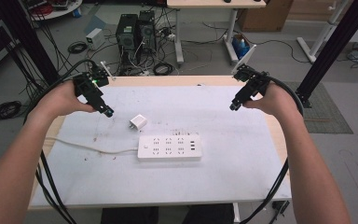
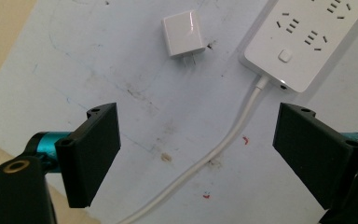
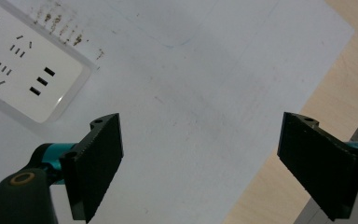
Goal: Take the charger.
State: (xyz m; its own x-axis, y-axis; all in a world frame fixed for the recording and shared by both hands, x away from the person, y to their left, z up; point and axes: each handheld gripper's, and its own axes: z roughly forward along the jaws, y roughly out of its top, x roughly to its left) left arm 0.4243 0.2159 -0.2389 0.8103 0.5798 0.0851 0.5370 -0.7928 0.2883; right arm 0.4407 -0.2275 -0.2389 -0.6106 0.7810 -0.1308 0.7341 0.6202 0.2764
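So both forearms came in from the bottom of the high view and fanned outward, each hand wrapped around its tool and held up off the table [image 1: 242,182]. The left hand [image 1: 65,99] sat over the table's far left corner with the left gripper [image 1: 107,111] angled down and inward, toward the middle of the white sheet. The right hand [image 1: 272,99] mirrored it near the far right edge, with the right gripper [image 1: 234,105] tipped down and inward too. Black cables trailed back from both along the arms. In the left gripper view the jaws were spread wide with nothing between them, just stained tabletop and the white cord [image 2: 223,144] running through the gap. Same deal in the right gripper view: jaws wide apart and empty, hanging over bare sheet where it meets the wooden edge. The power strip [image 1: 169,147] lay flat around the middle of the table, long side running left to right, its cord going off toward the left edge. A small white charger [image 1: 138,122] sat just beyond the strip's left end, close to it but not touching, prongs pointing toward the left gripper's camera in that view. The charger was nearer the left gripper than the right one, which was well apart from both items.
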